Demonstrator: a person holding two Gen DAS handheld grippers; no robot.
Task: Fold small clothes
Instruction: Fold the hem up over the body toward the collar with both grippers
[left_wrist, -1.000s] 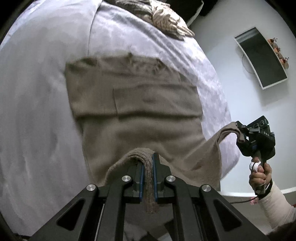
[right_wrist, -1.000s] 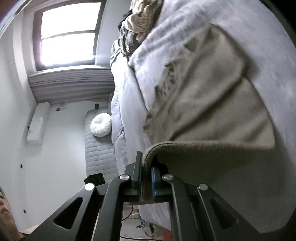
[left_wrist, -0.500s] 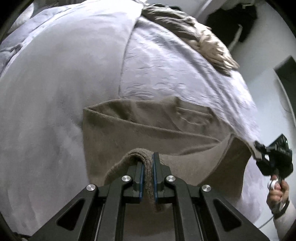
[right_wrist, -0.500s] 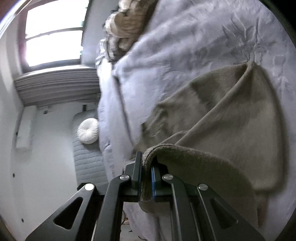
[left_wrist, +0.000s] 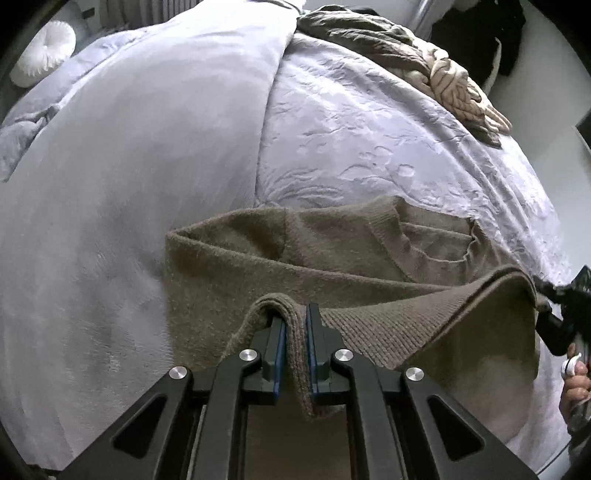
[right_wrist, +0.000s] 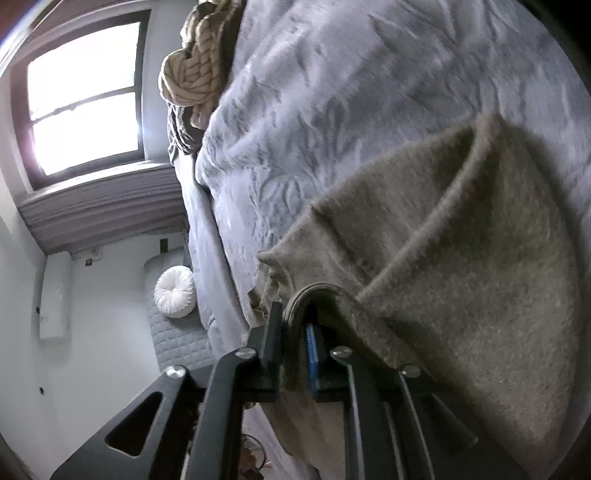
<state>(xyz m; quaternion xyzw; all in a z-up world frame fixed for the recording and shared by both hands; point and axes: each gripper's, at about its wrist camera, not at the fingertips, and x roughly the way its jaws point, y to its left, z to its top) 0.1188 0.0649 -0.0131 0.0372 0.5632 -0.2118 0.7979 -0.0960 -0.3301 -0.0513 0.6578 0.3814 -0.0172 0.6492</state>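
The sweater (left_wrist: 258, 258) hem is being pinched by both closed grippers, left gripper (left_wrist: 294, 328) and right gripper (right_wrist: 295, 332); it should be carried level toward twelve o'clock, corners aligned.

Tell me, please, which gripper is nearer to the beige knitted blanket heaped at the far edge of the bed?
Neither clearly. The left gripper and right gripper both clamp the brown sweater, well short of the knitted blanket across the bedspread.

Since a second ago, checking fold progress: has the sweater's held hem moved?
Yes. The hem was carried forward over the sweater, toward the knit throw.
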